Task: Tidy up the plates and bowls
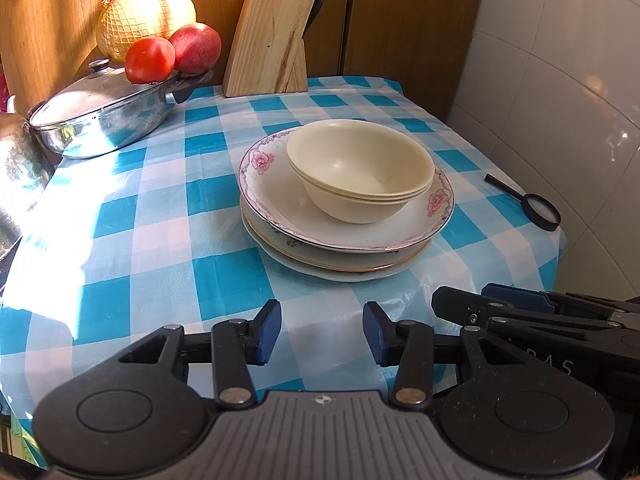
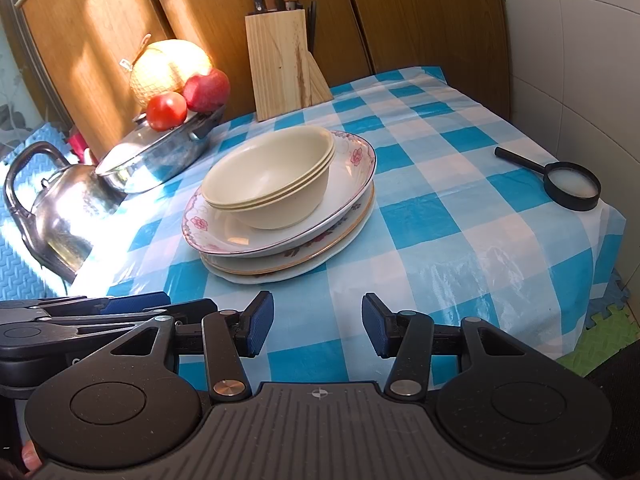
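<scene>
Three cream bowls (image 1: 360, 170) are sitting nested upright, one inside another, ahead of the open jaws and clear of them. They are resting off-centre in a deep white plate (image 1: 436, 222) with pink flowers and a scrolled rim, which is tilting slightly. That plate is lying on a stack of gold-rimmed plates (image 1: 344, 266) with small dark flowers, lower edge nearest the jaws.

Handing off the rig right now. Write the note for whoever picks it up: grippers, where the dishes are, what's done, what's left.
Left gripper: open, empty, near the table's front edge.
Right gripper: open, empty, beside it.
Dishes: cream bowls nested, sitting on the floral plate, which tops the plate stack mid-table on the checked cloth.
Done: all visible dishes appear to be in one pile.
Left: possibly nothing; the top plate sits tilted, so maybe straighten it.
</scene>
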### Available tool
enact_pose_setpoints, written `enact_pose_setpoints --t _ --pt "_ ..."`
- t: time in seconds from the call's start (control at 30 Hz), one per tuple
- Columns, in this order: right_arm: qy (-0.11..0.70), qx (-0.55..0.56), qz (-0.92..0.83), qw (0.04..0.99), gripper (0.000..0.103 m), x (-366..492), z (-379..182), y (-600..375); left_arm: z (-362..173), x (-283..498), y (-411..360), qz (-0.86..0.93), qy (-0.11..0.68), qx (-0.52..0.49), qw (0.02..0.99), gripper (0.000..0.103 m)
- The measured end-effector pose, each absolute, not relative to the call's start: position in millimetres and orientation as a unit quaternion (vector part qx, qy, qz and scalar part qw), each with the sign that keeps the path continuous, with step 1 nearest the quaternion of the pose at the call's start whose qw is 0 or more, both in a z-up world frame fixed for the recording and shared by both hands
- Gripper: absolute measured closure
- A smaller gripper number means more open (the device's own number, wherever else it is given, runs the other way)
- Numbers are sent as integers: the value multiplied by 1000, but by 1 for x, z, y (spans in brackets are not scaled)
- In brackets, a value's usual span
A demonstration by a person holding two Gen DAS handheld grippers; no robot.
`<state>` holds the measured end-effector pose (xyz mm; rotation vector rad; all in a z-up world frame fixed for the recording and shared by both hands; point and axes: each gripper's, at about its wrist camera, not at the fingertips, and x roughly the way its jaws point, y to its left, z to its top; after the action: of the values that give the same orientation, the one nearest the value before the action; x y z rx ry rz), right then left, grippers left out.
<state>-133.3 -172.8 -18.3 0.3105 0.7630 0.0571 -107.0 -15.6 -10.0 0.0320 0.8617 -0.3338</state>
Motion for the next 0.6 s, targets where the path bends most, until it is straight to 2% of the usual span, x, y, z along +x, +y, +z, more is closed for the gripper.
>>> enact_pose_setpoints --t 0.23,0.6 --pt "370 152 28 916 46 -134 -18 -173 -9 -109 -16 -161 411 17 897 64" --pt "365 155 24 918 46 -135 -17 -176 -9 -108 -15 -153 405 17 901 56"
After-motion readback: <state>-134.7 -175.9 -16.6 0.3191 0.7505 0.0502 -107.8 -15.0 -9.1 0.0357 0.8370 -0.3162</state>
